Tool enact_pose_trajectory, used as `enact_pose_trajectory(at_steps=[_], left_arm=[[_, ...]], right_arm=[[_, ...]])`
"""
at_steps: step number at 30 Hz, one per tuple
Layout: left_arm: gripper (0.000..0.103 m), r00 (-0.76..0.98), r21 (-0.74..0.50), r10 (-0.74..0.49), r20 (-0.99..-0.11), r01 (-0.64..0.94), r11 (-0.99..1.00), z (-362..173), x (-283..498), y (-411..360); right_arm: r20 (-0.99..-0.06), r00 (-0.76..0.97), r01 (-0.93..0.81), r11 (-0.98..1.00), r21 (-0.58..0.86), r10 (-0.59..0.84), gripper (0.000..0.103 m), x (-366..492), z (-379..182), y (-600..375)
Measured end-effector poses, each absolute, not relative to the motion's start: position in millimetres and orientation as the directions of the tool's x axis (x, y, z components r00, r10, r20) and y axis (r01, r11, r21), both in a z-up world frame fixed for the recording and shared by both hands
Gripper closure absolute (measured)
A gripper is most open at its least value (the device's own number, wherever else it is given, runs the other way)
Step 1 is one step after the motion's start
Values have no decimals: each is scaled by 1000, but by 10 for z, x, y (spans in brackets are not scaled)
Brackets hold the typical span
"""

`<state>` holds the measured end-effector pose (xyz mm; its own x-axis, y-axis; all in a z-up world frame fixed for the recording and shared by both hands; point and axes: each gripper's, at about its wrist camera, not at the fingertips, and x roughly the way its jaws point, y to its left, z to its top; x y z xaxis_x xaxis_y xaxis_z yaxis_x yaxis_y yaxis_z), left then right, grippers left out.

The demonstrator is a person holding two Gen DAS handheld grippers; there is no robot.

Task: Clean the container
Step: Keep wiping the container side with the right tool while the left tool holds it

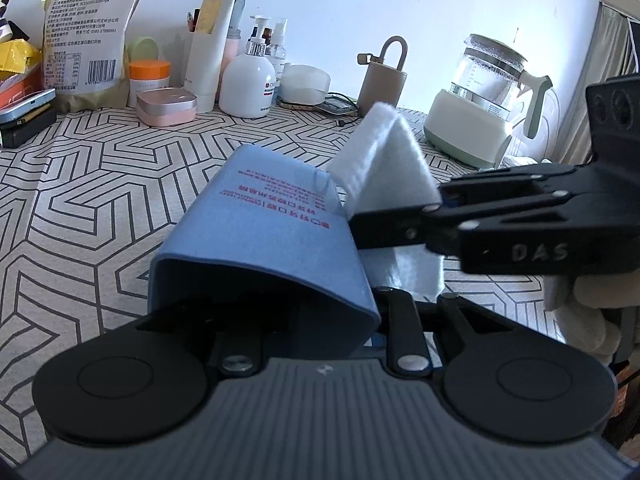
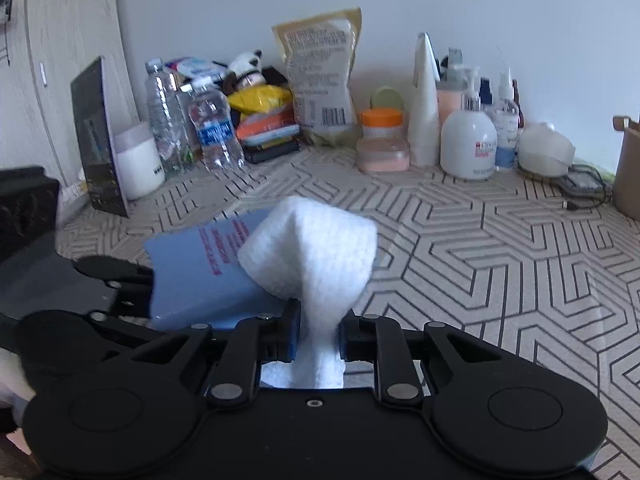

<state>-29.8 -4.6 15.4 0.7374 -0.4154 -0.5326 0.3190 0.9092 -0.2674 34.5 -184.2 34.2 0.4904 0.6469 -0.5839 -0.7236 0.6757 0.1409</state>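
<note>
A blue container [image 1: 264, 236] with red print lies on its side in my left gripper [image 1: 320, 320], which is shut on it; its open mouth faces the left wrist camera. It also shows in the right wrist view [image 2: 200, 272]. My right gripper [image 2: 318, 340] is shut on a folded white cloth [image 2: 312, 256]. The cloth [image 1: 384, 164] rests against the container's far end, on its right side. The right gripper [image 1: 400, 220] reaches in from the right in the left wrist view.
A patterned tablecloth [image 1: 100, 200] covers the table. Along the back wall stand a white pump bottle [image 1: 247, 80], a pink case [image 1: 166, 106], a snack bag [image 1: 86, 28], a beige cup [image 1: 382, 84] and a glass kettle [image 1: 480, 96]. Water bottles [image 2: 192, 128] stand at the far left.
</note>
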Motion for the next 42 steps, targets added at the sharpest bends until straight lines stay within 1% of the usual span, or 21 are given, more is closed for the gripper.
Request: enact_pose_trajectory(at_steps=[4,10,13,22,26,32,36,42], left_arm=[[81,736,-267,-418,-533,322,908,135,-273,22],[81,739,-255,-410,-535,321,912,137,-278,12],[81,738,-257,-411,-536,322,911,144,-286,-14],[81,737,-264,-415,-534,321,910,153,-296,-41],[81,738,-253,-409,-537,321,912,153,-299,-55],[80,738,-254,-409,-537,321,912,154,-295,-49],[80,737,-256,-410,-537,321,912,150,-293,-41],[80,737,-252,-408,-538,321,913,150,-297,-40]], right_arm=[[-569,490,-728,669,151,661,79,334,386,-1877],[-602,487,-719,682,135,633,79,401,246,-1807],[-597,485,-716,682,148,639,79,417,233,-1829],[-574,501,-729,673,123,647,79,306,377,-1848],[-596,499,-730,676,102,629,80,324,319,-1798],[-597,487,-715,684,145,637,79,422,227,-1838],[-601,498,-717,687,120,625,79,394,237,-1807],[-596,498,-717,686,127,630,79,388,231,-1825]])
